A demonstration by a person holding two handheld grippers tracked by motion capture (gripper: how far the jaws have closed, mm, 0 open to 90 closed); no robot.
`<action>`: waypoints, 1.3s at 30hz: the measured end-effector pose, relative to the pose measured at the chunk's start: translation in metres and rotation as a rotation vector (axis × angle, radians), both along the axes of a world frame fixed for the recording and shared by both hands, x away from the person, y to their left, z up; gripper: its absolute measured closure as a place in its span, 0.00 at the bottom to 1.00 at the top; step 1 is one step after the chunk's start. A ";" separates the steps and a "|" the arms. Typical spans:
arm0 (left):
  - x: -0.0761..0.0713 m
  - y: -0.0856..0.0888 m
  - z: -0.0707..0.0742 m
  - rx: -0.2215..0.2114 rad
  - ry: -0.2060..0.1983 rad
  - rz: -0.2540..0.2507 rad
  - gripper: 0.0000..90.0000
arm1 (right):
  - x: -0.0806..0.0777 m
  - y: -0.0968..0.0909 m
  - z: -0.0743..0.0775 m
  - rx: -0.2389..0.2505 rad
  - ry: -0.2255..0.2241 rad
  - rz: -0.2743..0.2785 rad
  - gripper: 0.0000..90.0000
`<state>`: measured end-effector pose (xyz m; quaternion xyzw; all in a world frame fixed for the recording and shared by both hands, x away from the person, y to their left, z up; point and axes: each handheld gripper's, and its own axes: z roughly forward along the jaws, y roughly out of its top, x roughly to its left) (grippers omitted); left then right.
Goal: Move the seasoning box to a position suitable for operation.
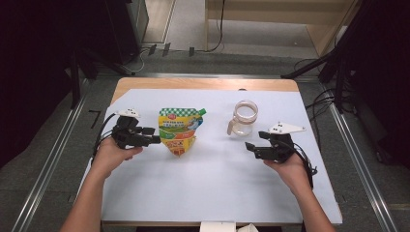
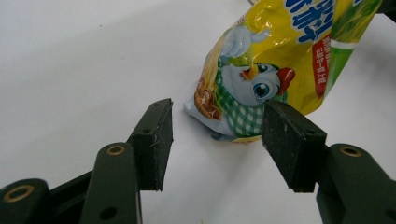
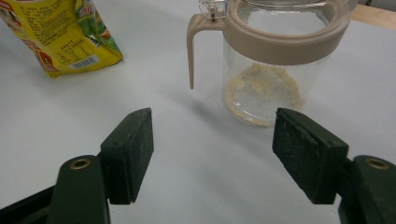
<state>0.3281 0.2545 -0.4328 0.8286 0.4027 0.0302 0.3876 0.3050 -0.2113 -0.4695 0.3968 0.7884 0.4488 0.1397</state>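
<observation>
A yellow and green food pouch (image 1: pixel 178 129) with a cartoon chicken lies flat on the white table cover; its bottom corner (image 2: pixel 261 79) lies just ahead of my left gripper (image 2: pixel 217 140). That gripper (image 1: pixel 153 140) is open, just left of the pouch, with nothing between its pads. A clear glass jar (image 1: pixel 243 118) with a beige rim and handle stands upright at centre right, a little pale powder on its bottom (image 3: pixel 264 95). My right gripper (image 1: pixel 252 148) is open, a short way in front of the jar (image 3: pixel 275 60), apart from it.
The white cover (image 1: pixel 212 188) spans a wooden table whose far edge (image 1: pixel 208 83) shows bare wood. Black stands and cables (image 1: pixel 338 72) flank the table on the floor. A white object (image 1: pixel 217 227) pokes out at the near edge.
</observation>
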 end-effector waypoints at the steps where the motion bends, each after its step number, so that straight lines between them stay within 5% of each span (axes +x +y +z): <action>1: 0.000 0.001 0.000 0.008 0.004 0.006 0.48 | 0.001 0.000 0.000 0.000 0.009 0.005 0.36; 11: -0.002 0.013 0.007 0.017 -0.025 0.037 0.47 | 0.003 0.005 0.001 -0.014 0.007 0.045 0.38; 13: -0.002 0.013 0.008 0.011 -0.008 0.049 0.48 | 0.004 0.005 0.001 -0.016 0.001 0.045 0.38; 14: 0.000 0.016 0.009 -0.026 0.039 0.081 0.51 | 0.005 0.006 0.001 -0.015 0.003 0.052 0.42; 15: 0.000 0.017 0.009 -0.039 0.045 0.083 0.52 | 0.006 0.006 0.000 -0.020 0.004 0.056 0.43; 19: -0.001 0.018 0.011 -0.033 0.014 0.082 0.51 | 0.008 0.005 -0.001 -0.019 0.025 0.066 0.46; 25: -0.002 0.014 0.011 -0.015 -0.012 0.044 0.47 | 0.007 0.003 0.002 -0.019 -0.012 0.036 0.46; 39: -0.002 0.012 0.010 0.005 -0.006 0.013 0.44 | 0.015 0.003 0.001 -0.014 -0.018 -0.005 0.44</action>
